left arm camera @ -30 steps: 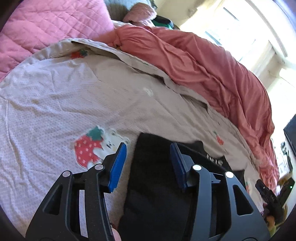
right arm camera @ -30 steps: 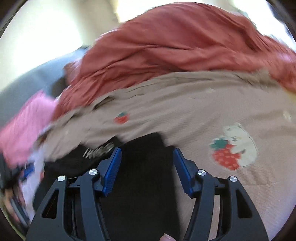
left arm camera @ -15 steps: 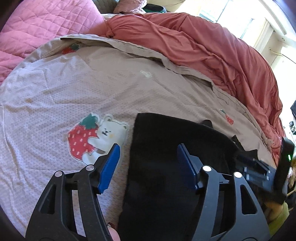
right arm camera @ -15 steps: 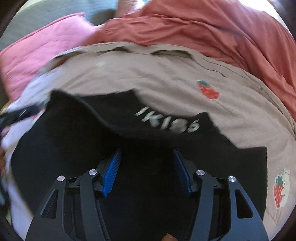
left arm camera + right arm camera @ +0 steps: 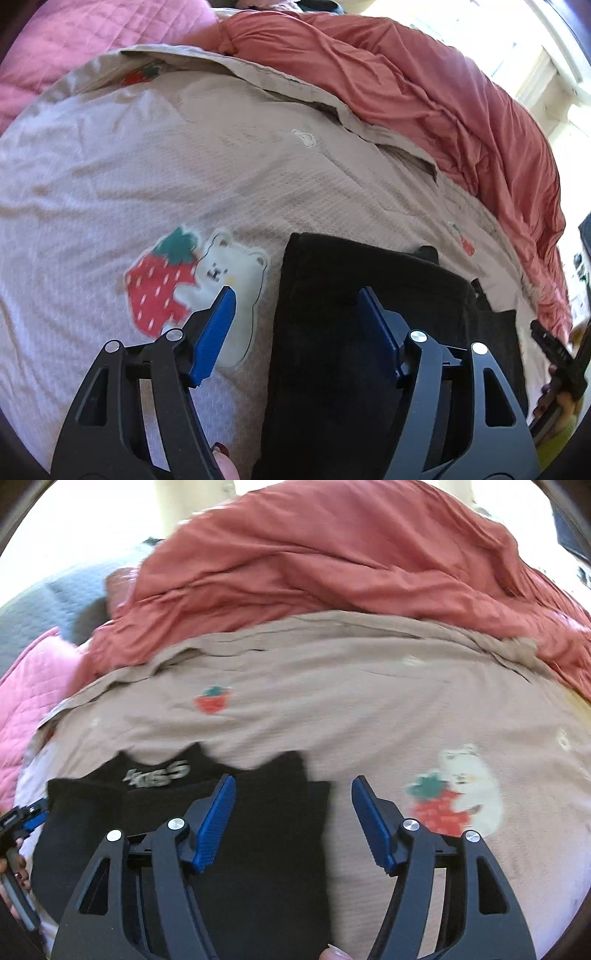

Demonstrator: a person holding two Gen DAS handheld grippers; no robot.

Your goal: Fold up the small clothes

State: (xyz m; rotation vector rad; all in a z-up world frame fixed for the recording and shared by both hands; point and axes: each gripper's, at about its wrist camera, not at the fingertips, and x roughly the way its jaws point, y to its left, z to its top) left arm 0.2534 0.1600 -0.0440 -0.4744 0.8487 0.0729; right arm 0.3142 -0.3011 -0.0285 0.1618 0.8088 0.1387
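A small black garment [image 5: 332, 332] lies flat on the beige bedspread [image 5: 184, 166]. In the right wrist view the garment [image 5: 258, 849] shows white lettering near its neckline. My left gripper [image 5: 295, 306] is open and empty, with one finger over the garment's left edge and the other over its middle. My right gripper [image 5: 293, 794] is open and empty, over the garment's right edge. The right gripper also shows at the right edge of the left wrist view [image 5: 557, 354]. The left gripper shows at the left edge of the right wrist view [image 5: 22, 819].
A bunched red duvet [image 5: 443, 92] lies along the far side of the bed. A pink quilt [image 5: 74, 37] lies at the far left. The bedspread has a strawberry-and-bear patch [image 5: 192, 277] left of the garment.
My right gripper has swung right, from over the garment's middle to its right edge. My left gripper has stayed open over the garment's left edge, shifting slightly.
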